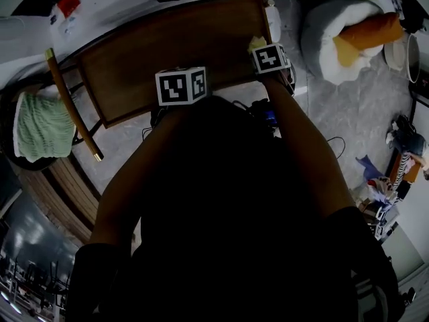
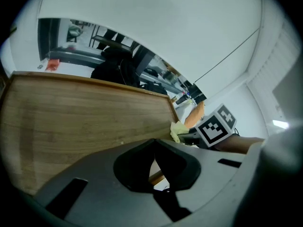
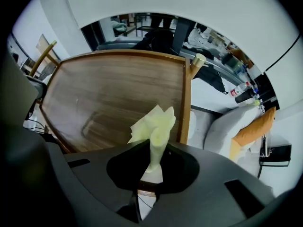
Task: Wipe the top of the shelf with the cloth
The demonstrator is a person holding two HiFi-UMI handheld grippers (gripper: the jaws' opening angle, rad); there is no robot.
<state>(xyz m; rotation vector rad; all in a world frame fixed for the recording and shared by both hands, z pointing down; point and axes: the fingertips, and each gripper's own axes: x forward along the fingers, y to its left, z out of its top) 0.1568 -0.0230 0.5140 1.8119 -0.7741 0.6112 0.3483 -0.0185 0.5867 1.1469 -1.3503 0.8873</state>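
The right gripper (image 3: pixel 152 171) pinches the yellow cloth (image 3: pixel 154 126), ready to rub the shelf top (image 3: pixel 109 98). The left gripper (image 2: pixel 154 168) is pressed together, empty.

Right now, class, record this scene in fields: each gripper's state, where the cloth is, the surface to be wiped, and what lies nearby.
left gripper: shut, empty, at the shelf top's near edge
right gripper: shut on the pale yellow cloth
cloth position: bunched, over the right side of the shelf top; contact with the wood unclear
shelf top: brown wood, raised rim
nearby: green towel at left; orange cushion on white beanbag at right
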